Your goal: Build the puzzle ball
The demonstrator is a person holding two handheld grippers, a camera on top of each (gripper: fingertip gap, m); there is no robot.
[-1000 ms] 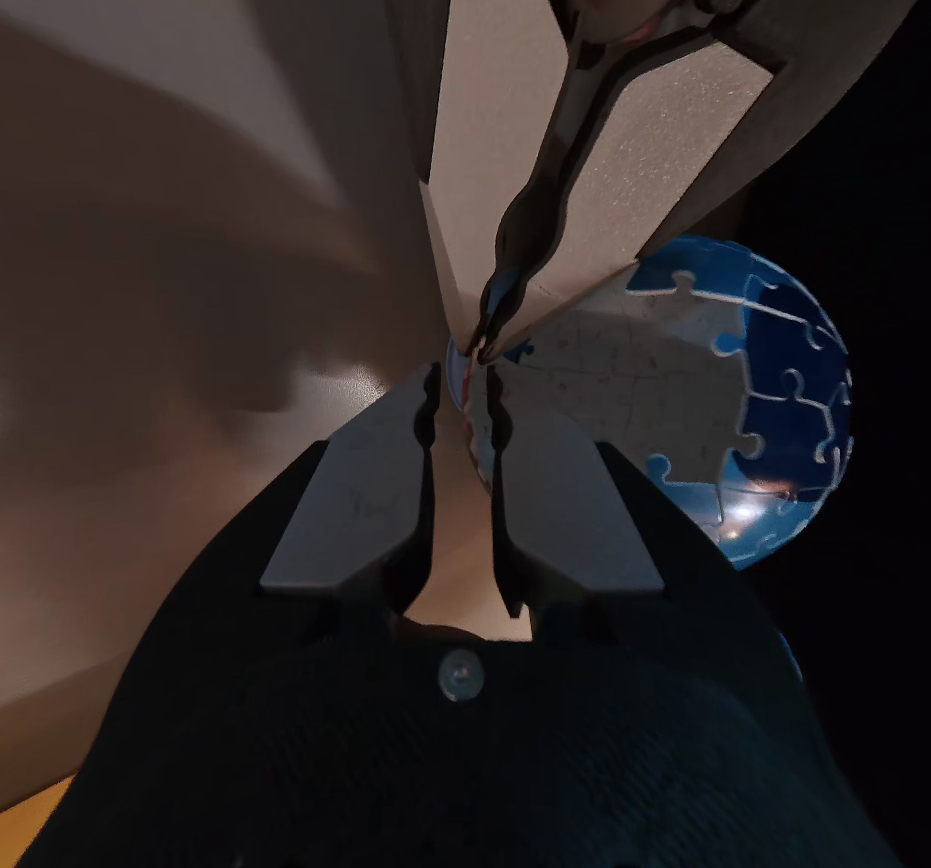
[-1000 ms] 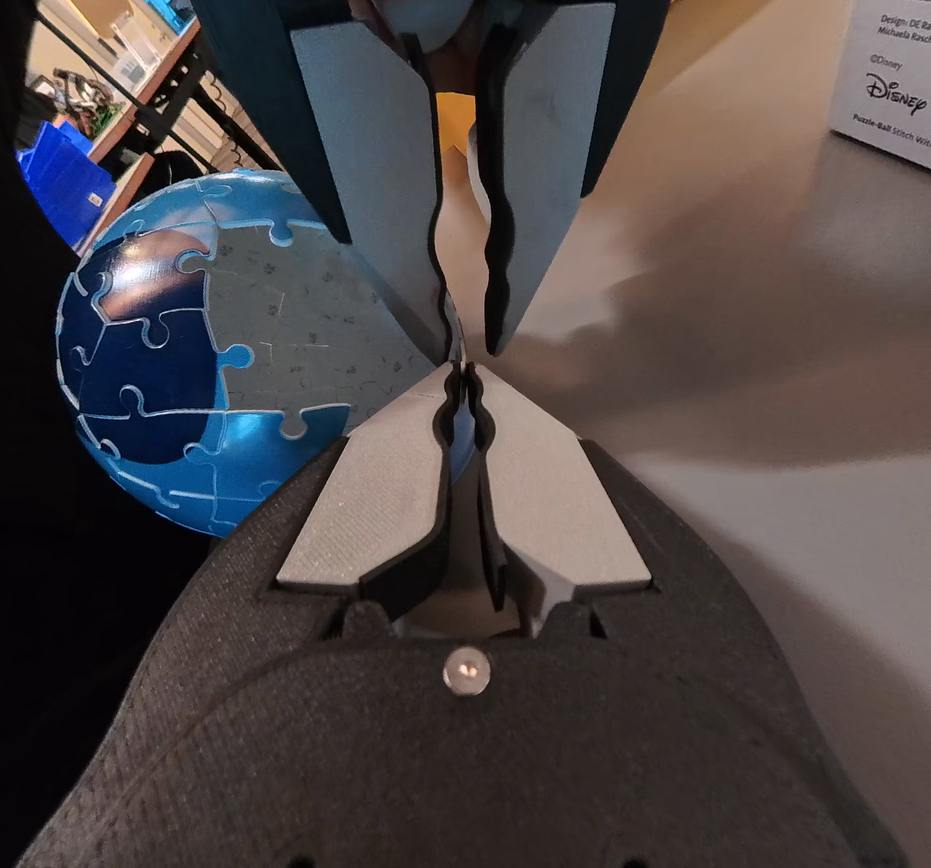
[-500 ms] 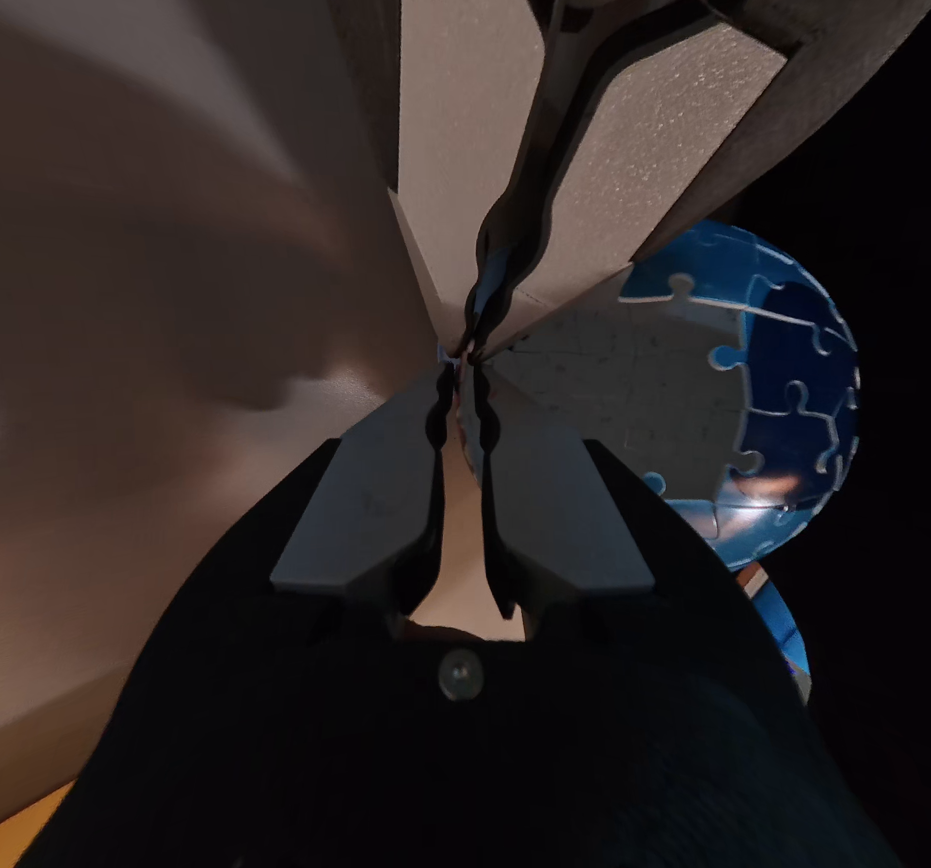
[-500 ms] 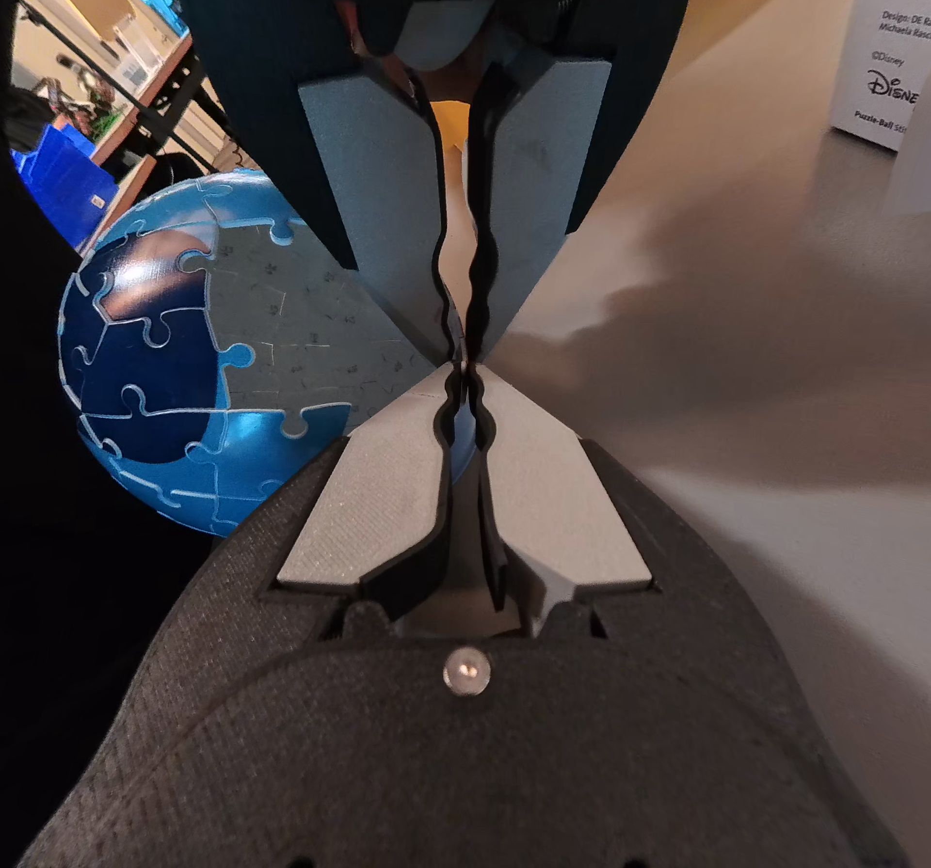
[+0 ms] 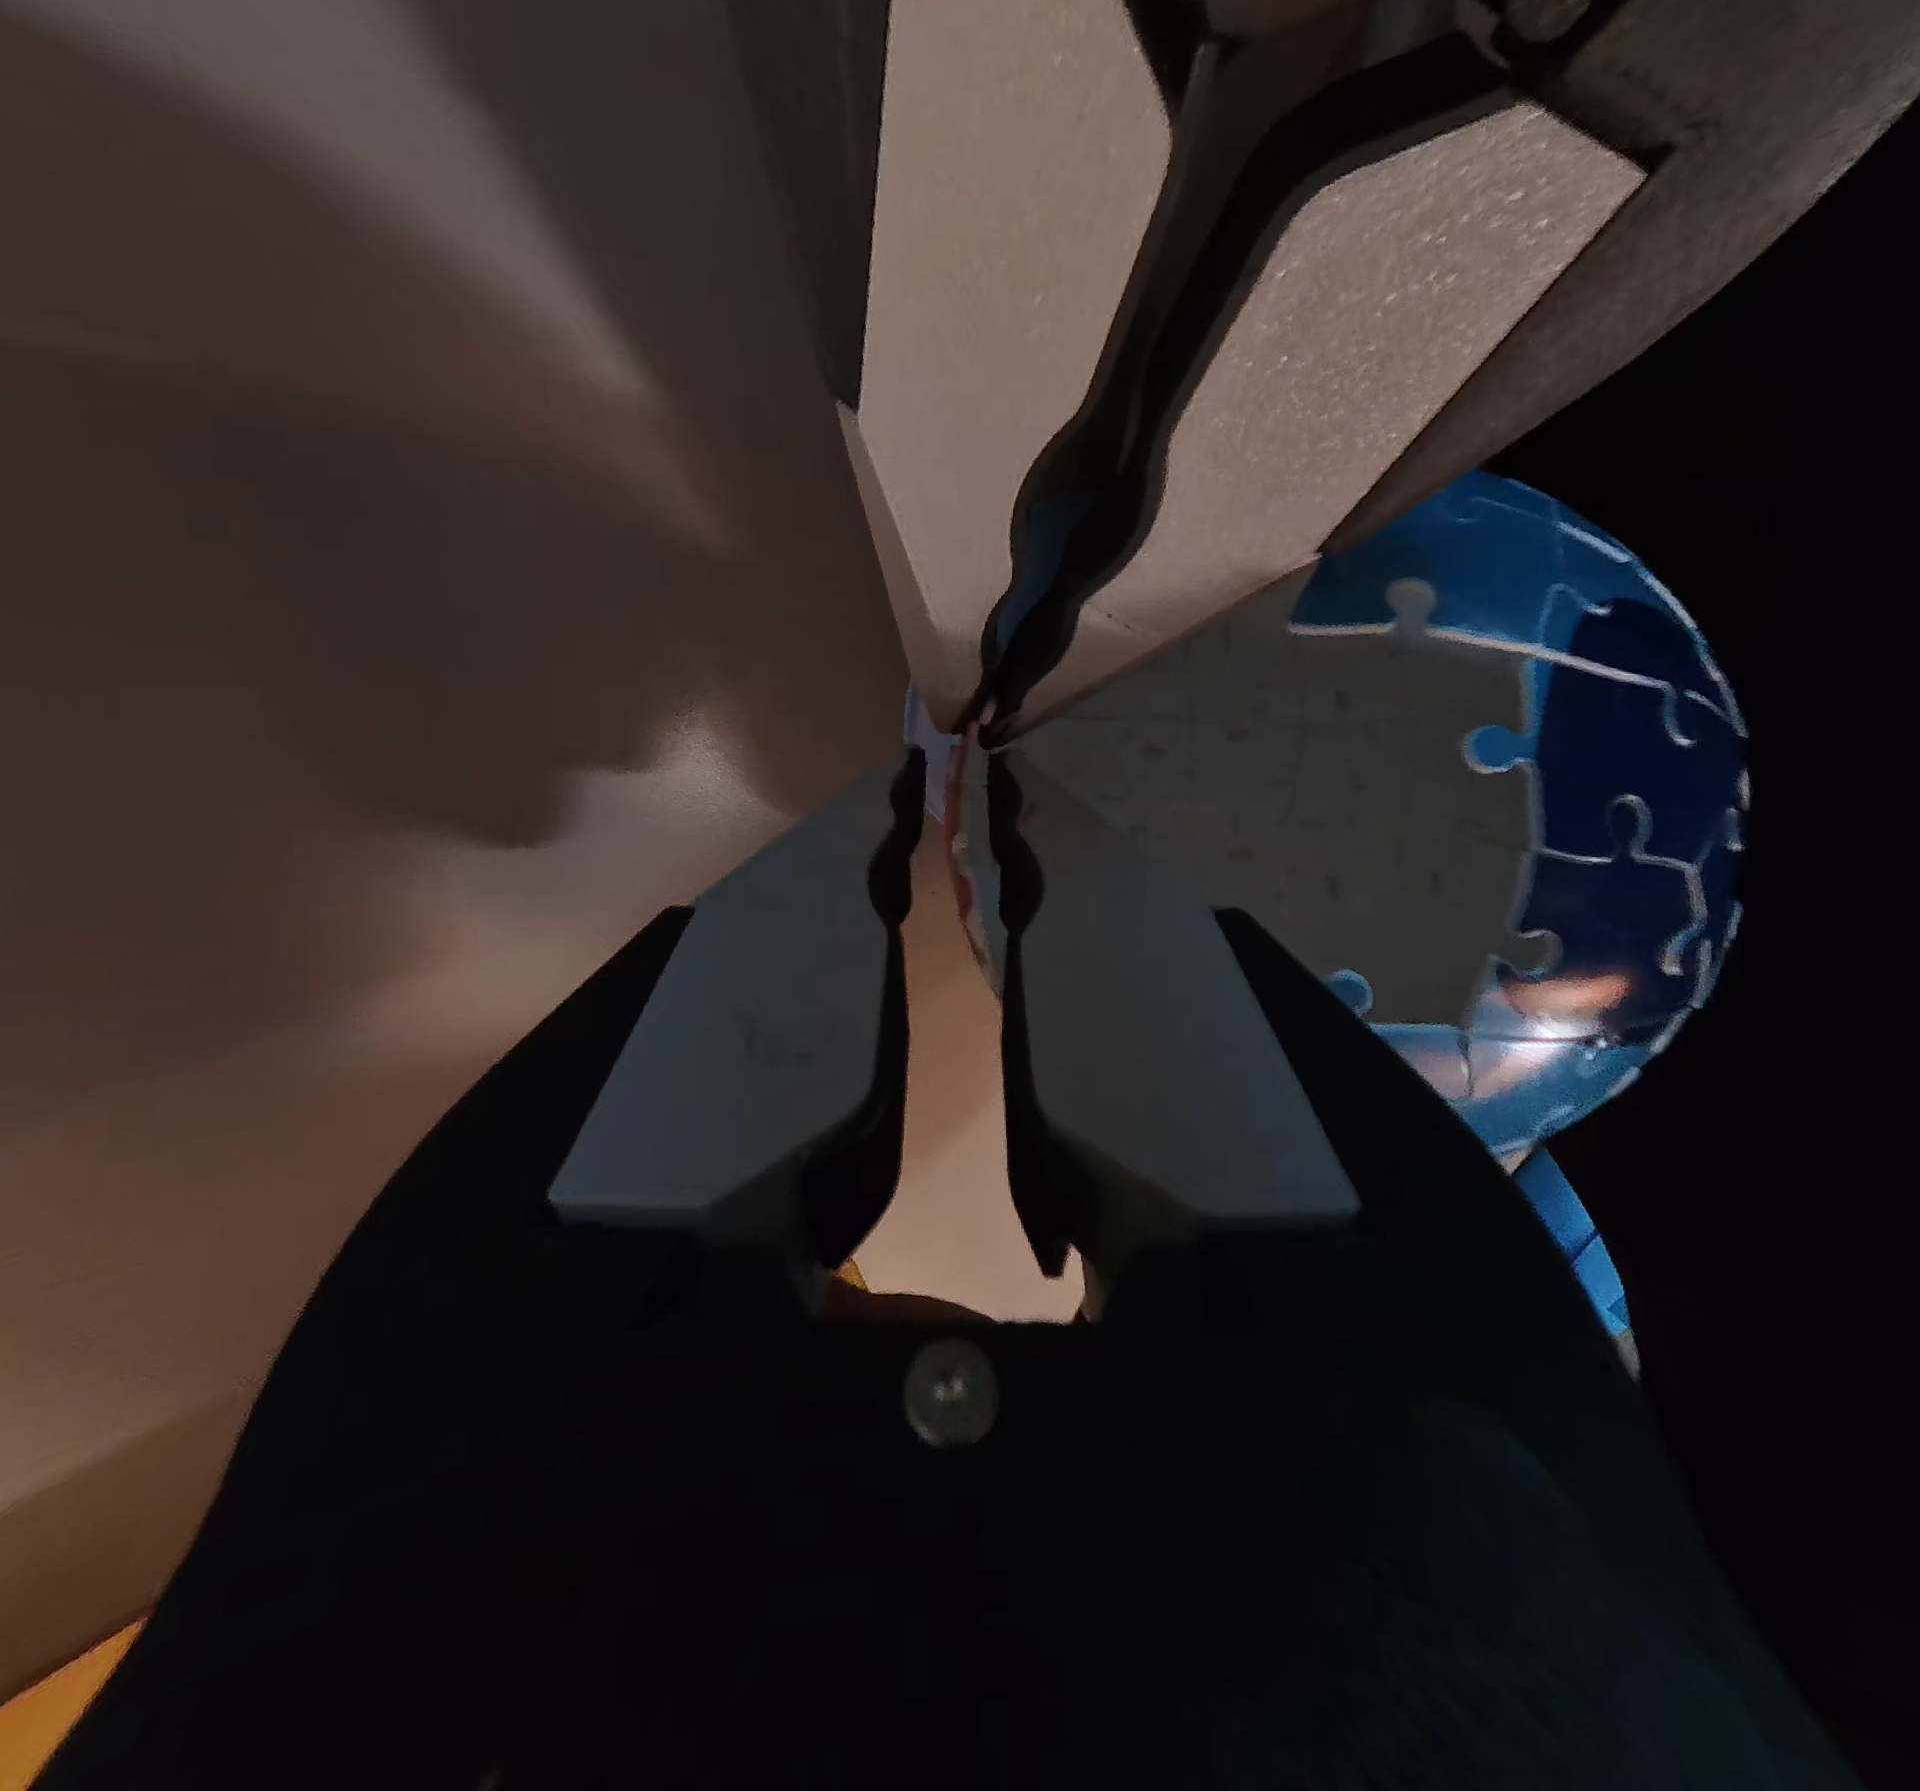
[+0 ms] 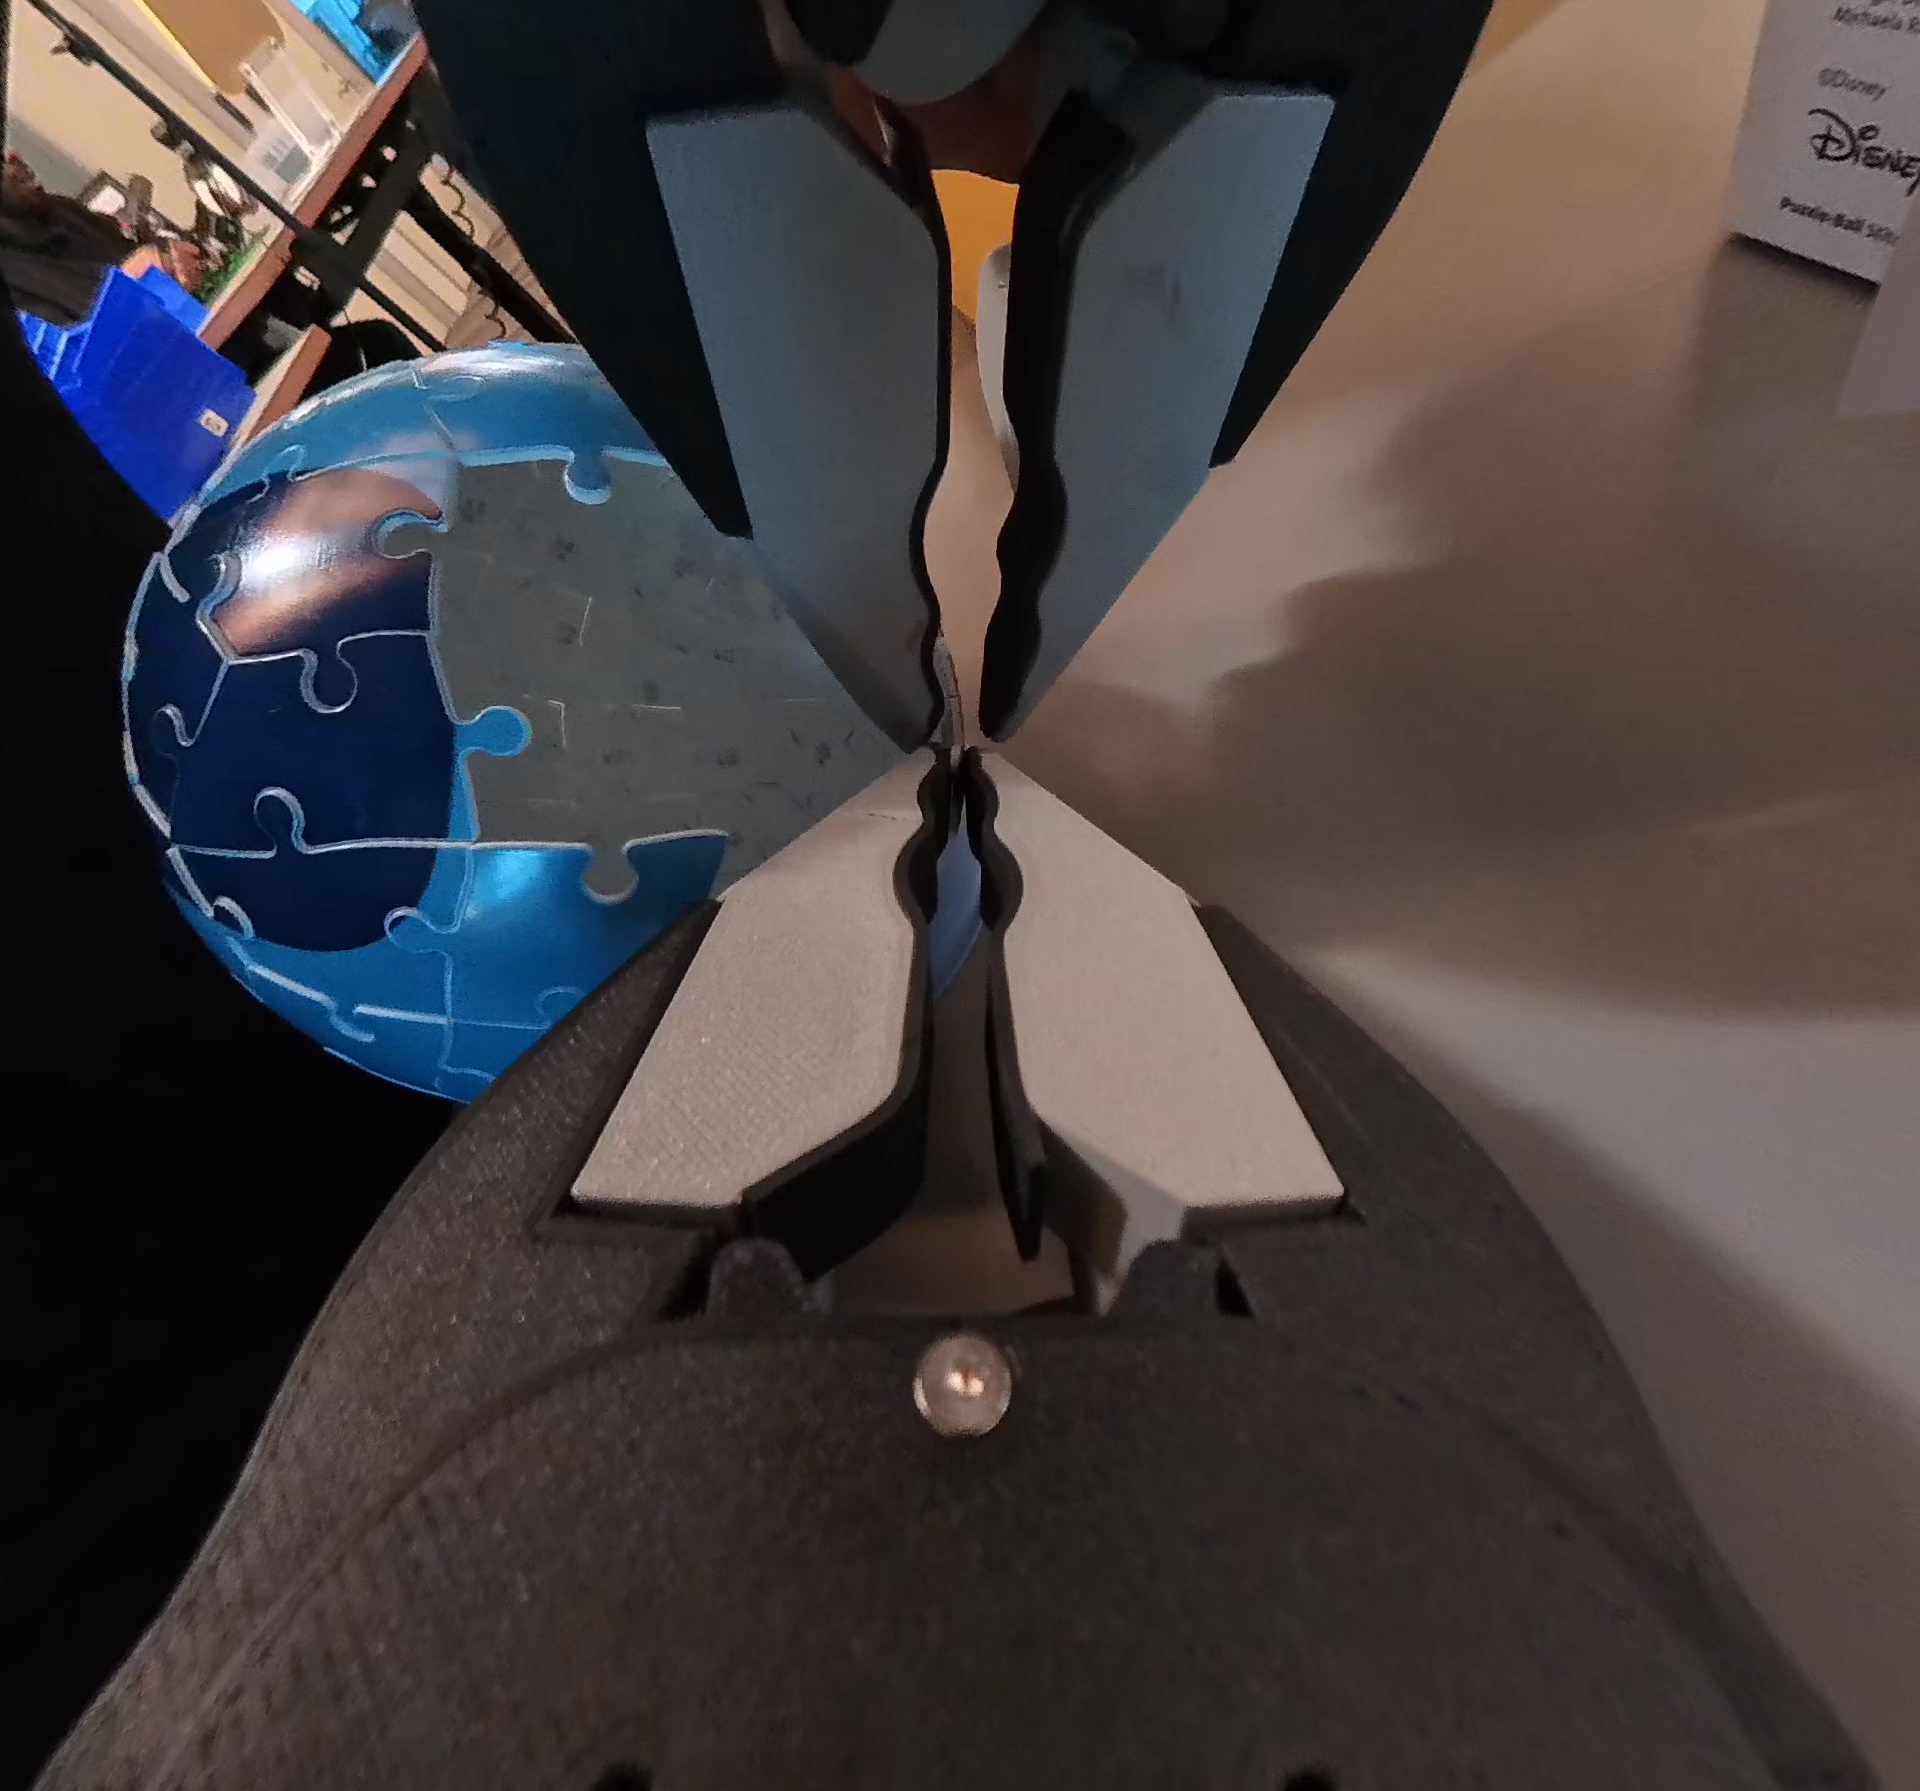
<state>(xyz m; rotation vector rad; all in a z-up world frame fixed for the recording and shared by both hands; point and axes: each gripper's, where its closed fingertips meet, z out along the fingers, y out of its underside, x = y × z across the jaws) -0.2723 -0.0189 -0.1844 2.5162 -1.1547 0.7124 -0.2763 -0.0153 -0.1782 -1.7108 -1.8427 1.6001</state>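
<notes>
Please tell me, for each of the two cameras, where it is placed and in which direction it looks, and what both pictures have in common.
Left wrist view: sits on the left gripper, looks forward along its slightly parted jaws at the right gripper facing it tip to tip; puzzle ball on the right.
Right wrist view: sits on the right gripper, looks the opposite way at the left gripper; the ball on the left, a white box far right.
Shared: both grippers, the half-built ball, the pale table.
</notes>
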